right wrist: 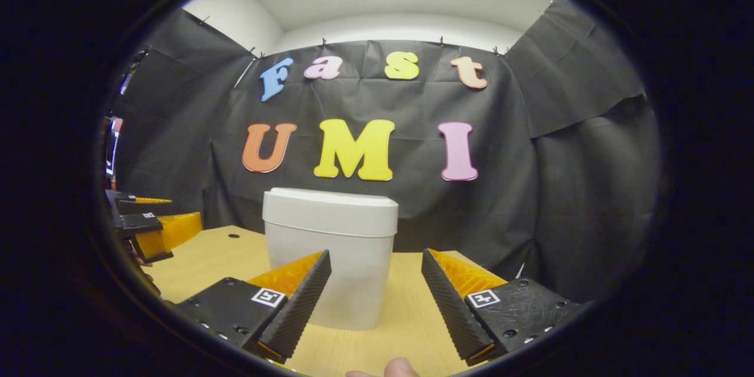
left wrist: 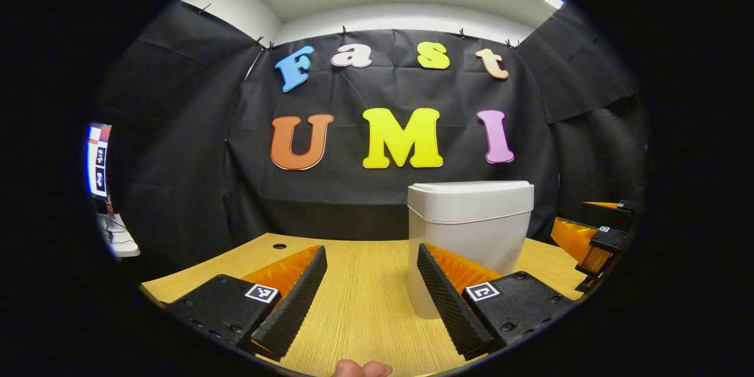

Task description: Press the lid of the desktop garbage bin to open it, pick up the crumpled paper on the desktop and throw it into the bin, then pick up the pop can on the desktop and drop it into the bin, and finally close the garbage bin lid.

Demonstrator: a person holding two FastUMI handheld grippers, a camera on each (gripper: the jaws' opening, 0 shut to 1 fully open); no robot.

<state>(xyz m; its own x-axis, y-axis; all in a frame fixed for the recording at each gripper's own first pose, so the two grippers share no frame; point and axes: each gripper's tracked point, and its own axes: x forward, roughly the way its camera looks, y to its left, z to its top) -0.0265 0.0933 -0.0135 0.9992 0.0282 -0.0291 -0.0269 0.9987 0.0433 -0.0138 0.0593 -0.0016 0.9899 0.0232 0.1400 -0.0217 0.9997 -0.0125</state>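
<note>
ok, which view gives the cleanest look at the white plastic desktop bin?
The right gripper view: the white plastic bin stands near centre with its closed lid and most of its body showing. In the left gripper view the bin sits right of centre, its lower right part hidden behind that gripper's finger.

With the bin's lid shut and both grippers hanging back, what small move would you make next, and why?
Probably bring the right gripper forward and up over the garbage bin to press its lid. The lid sits closed, both grippers' jaws stand open and empty, and the bin stands nearly straight ahead of the right one on the wooden desktop.
</note>
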